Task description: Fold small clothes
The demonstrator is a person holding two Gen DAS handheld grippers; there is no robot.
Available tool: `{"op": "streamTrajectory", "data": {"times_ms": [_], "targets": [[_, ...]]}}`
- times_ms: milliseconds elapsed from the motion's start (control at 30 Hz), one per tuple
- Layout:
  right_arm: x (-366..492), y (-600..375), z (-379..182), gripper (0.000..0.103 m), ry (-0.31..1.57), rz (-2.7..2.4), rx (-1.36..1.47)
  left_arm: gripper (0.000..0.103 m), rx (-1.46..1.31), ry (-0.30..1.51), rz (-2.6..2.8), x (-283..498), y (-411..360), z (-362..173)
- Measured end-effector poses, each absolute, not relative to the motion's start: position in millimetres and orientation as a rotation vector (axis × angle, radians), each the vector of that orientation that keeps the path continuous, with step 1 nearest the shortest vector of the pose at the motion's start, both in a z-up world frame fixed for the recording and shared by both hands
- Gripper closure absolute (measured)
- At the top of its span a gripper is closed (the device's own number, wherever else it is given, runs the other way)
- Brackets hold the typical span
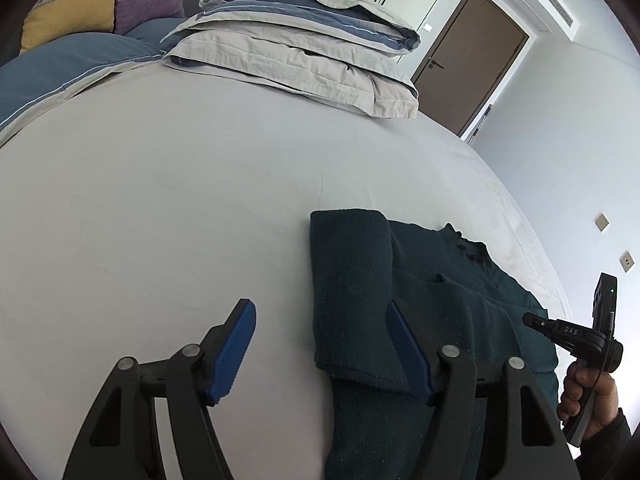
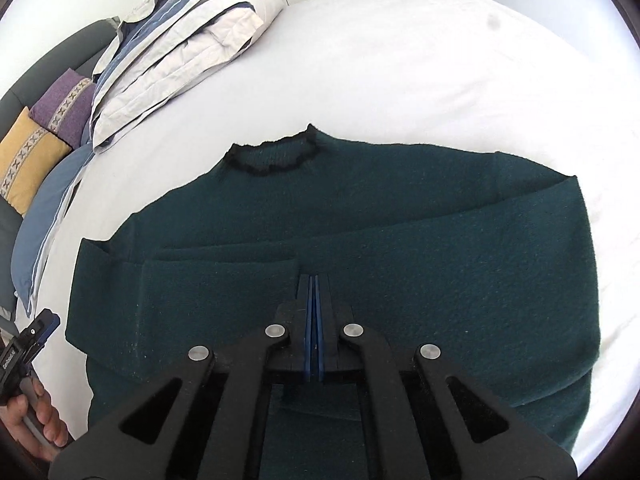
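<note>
**Sweater on bed, sleeves folded in**

Bed (image 2: 440, 60) carries the dark green sweater (image 2: 400, 220) near its close edge — both sleeves across the chest. My left gripper (image 1: 320, 344) stands wide, empty, over the sweater's side. My right gripper (image 2: 313, 280) — closed, pads together, nothing visibly pinched.

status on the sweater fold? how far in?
Done: both sleeves of the dark green sweater look folded in across the body, which lies flat on the white bed sheet. In hand: nothing visibly gripped. The right claw is shut over the sleeve ends; the left claw hangs open at the sweater's edge. Left: folding the body itself, since collar and shoulders are spread full width.
</note>
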State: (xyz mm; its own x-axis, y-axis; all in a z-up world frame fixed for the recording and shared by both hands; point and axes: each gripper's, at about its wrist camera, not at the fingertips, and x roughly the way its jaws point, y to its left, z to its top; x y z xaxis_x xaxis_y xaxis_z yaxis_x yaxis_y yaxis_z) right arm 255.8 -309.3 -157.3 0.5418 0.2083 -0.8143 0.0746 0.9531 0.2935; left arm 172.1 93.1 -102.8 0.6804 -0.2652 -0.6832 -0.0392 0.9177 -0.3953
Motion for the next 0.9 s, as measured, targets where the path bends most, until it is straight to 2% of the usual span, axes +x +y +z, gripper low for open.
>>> {"op": "streamTrajectory", "data": {"times_ms": [167,233,267,300,367,433,467,500,700,900], "targets": [[260,-306,-166,0.099,1.054,0.202,0.409,0.033,-0.418,0.822,-0.144,173,87,-105],[261,-298,-172,0.085,1.064,0.211,0.386,0.033,-0.413,0.833,-0.149,171,84,-108],[263,-294,-177,0.072,1.076,0.209,0.384,0.033,-0.409,0.838,-0.15,170,83,-110],[266,-289,-182,0.071,1.095,0.211,0.383,0.033,-0.407,0.841,-0.149,168,83,-111],[269,-282,-189,0.071,1.116,0.194,0.364,0.033,-0.41,0.847,-0.14,166,86,-114],[270,-278,-188,0.075,1.111,0.195,0.347,0.033,-0.42,0.851,-0.132,166,90,-116],[270,-277,-186,0.09,1.103,0.191,0.331,0.033,-0.423,0.849,-0.128,165,92,-116],[272,-277,-186,0.096,1.094,0.197,0.326,0.033,-0.427,0.847,-0.124,166,95,-116],[260,-290,-156,0.097,0.994,0.181,0.292,0.032,-0.429,0.834,-0.106,175,102,-113],[262,-307,-154,0.097,1.024,0.159,0.258,0.03,-0.361,0.867,-0.099,205,91,-117]]}}
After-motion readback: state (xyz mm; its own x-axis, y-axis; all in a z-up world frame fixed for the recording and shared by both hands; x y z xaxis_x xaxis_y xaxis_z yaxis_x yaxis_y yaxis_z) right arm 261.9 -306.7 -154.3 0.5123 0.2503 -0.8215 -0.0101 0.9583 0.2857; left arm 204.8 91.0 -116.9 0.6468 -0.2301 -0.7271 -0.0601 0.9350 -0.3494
